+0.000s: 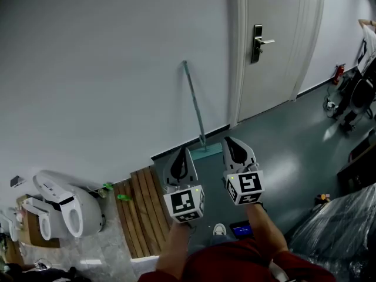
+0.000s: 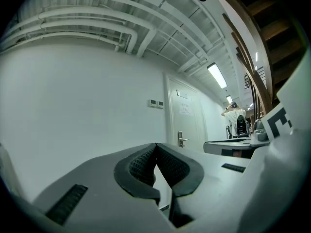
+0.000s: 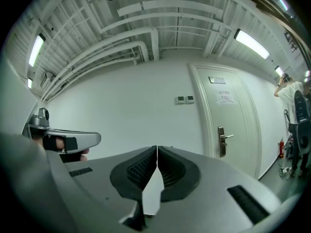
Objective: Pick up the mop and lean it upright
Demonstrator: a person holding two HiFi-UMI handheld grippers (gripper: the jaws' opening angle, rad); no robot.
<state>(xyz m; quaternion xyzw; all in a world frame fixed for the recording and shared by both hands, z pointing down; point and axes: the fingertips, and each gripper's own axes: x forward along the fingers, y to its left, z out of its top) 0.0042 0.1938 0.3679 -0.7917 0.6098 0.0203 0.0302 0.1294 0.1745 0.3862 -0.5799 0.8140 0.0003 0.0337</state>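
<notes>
The mop stands leaning against the white wall; its teal handle point(image 1: 193, 101) runs down to a flat teal head point(image 1: 207, 153) on the floor by the door frame. My left gripper point(image 1: 183, 151) hovers just left of the mop head with its jaws shut and nothing in them. My right gripper point(image 1: 230, 141) hangs just right of the head, also shut and empty. In the left gripper view the left gripper point(image 2: 156, 145) points at the wall, its pads meeting. The right gripper point(image 3: 157, 148) points the same way in the right gripper view. The mop is out of both gripper views.
A white door point(image 1: 276, 46) with a metal handle point(image 1: 259, 41) is right of the mop. Wooden slats point(image 1: 141, 213) lie at the left, beside white toilet seats point(image 1: 59, 207). A plastic-covered heap point(image 1: 335, 228) is at lower right. A person point(image 1: 368, 37) stands far right.
</notes>
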